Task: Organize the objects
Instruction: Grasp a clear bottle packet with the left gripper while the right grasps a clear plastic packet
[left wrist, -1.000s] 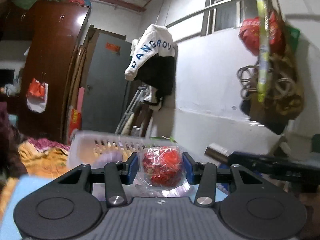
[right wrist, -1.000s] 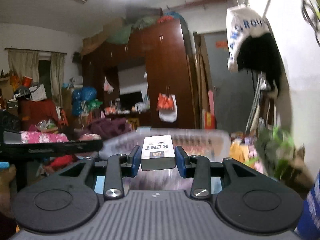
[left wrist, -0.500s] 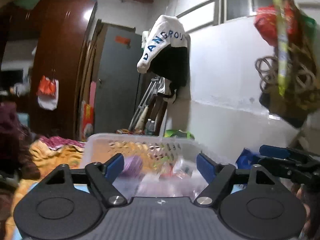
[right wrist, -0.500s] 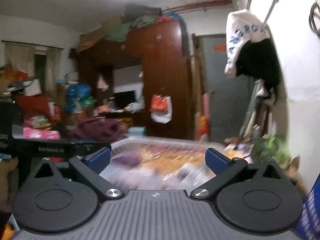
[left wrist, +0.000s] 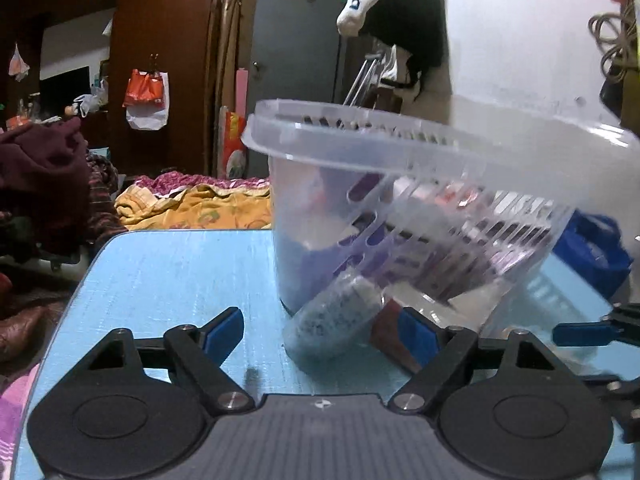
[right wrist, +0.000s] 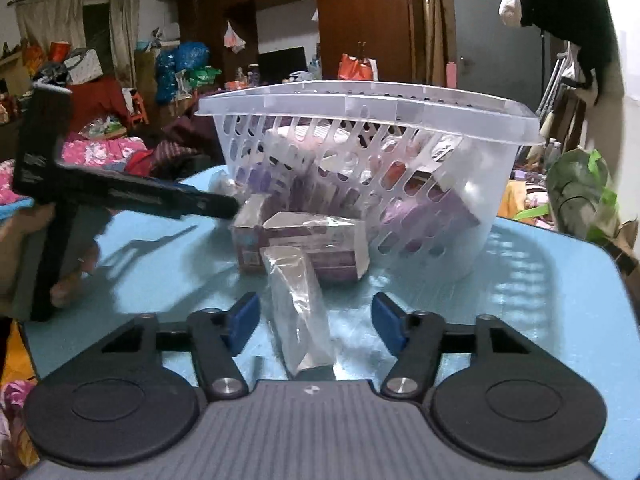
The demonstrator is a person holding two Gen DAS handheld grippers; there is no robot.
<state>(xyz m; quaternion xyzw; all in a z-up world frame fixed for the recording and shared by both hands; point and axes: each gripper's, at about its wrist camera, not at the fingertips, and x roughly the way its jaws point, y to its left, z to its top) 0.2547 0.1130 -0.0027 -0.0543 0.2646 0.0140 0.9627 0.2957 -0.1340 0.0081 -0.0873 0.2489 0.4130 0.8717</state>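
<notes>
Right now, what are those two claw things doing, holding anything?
Left gripper: fingers open, holding nothing.
Right gripper: fingers open, holding nothing.

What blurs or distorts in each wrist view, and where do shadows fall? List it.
Left wrist view: the clear basket is smeared by motion blur, the speckled tube in front of it soft; fisheye bends the room edges. Right wrist view: the basket is sharper, the left gripper streaks at its tip and casts a dark shadow on the blue table; slot-patterned light falls beside the basket.
</notes>
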